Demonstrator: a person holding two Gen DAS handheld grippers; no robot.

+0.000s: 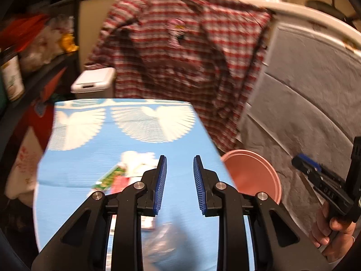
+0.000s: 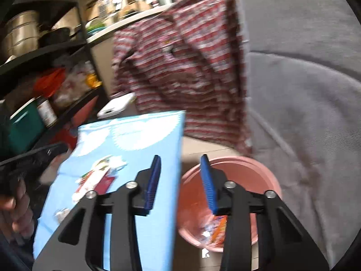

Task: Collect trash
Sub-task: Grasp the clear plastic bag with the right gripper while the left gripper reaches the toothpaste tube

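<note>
A small table with a blue and white cloth [image 1: 90, 158] [image 2: 140, 140] holds trash: a white crumpled paper with a red and green wrapper [image 1: 126, 169] [image 2: 99, 176] and a clear crumpled plastic piece [image 1: 162, 237] [image 2: 61, 214]. A pink bin [image 1: 252, 174] [image 2: 194, 194] stands on the floor to the right of the table, with wrappers [image 2: 216, 228] at its bottom. My left gripper [image 1: 179, 185] is open and empty above the table. My right gripper [image 2: 180, 184] is open and empty above the bin's left rim; it also shows in the left wrist view [image 1: 325, 180].
A red plaid shirt [image 1: 180, 52] [image 2: 180, 67] hangs behind the table. A grey covered seat [image 1: 304, 94] [image 2: 304, 113] is on the right. A black shelf with jars and bags [image 1: 33, 56] [image 2: 40, 67] stands left. A white lidded bin [image 1: 92, 82] sits behind the table.
</note>
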